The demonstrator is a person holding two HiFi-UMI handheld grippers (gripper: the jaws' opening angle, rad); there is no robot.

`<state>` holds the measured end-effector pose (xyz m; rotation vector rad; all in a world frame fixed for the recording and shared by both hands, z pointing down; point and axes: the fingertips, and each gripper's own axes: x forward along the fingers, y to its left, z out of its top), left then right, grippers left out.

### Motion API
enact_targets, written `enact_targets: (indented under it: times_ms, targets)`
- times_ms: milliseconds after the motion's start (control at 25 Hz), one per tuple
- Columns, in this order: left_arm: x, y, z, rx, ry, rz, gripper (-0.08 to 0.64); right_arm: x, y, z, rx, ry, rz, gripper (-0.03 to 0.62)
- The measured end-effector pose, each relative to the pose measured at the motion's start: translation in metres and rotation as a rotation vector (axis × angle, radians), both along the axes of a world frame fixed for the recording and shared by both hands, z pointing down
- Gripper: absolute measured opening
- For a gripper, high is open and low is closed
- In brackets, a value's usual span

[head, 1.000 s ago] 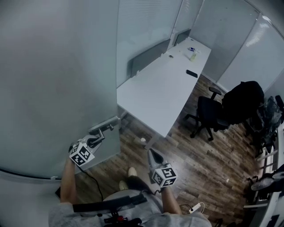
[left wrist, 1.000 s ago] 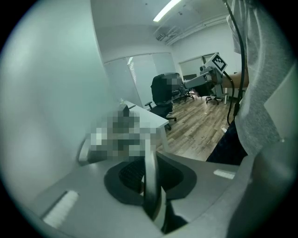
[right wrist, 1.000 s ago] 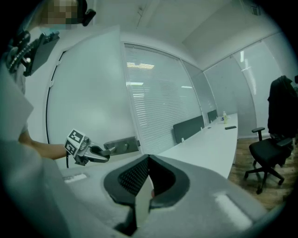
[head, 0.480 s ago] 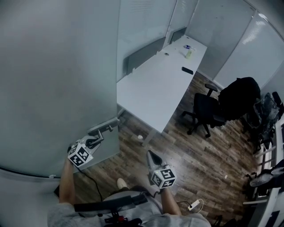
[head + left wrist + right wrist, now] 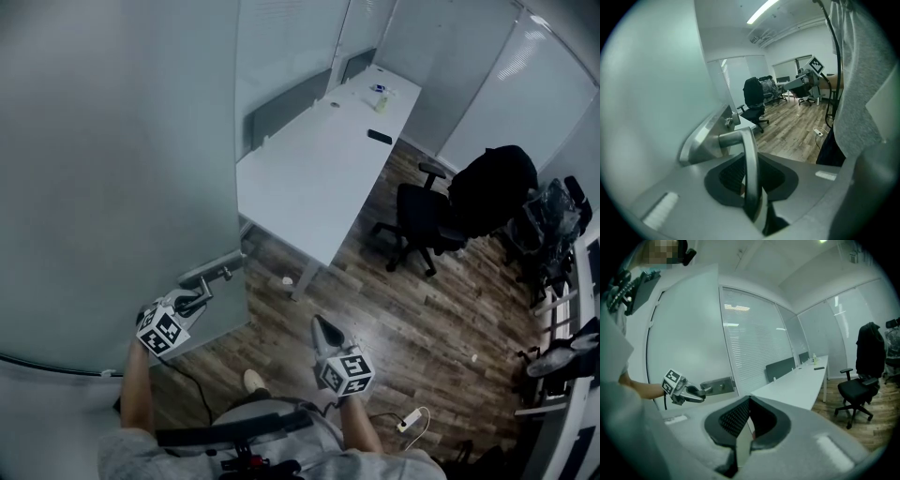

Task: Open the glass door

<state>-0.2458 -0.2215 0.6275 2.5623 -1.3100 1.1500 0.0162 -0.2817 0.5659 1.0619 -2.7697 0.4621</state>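
Left gripper view: the door handle (image 5: pixel 749 150) is clamped between the jaws of the left gripper (image 5: pixel 751 180), with the glass door (image 5: pixel 656 93) seen just left of them. The right gripper (image 5: pixel 749 423) is held with jaws pressed together on nothing, well apart from that handle.
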Motion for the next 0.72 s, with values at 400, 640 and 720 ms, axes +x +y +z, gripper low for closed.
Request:
enact_targets:
  times_ms: [400,640,720]
  targets:
    - [0.029,0.022,0.002,-0.01,0.005,0.05,0.061,0.017,0.021,-0.004,0.011,-0.013,0.009,0.002]
    - [0.045,0.04,0.002,-0.01,0.006,0.074,0.064,0.027,0.043,-0.003,0.01,-0.014,0.004,0.002]
    - [0.05,0.046,0.002,-0.011,0.007,0.081,0.064,0.032,0.05,-0.003,0.012,-0.01,0.006,0.002]
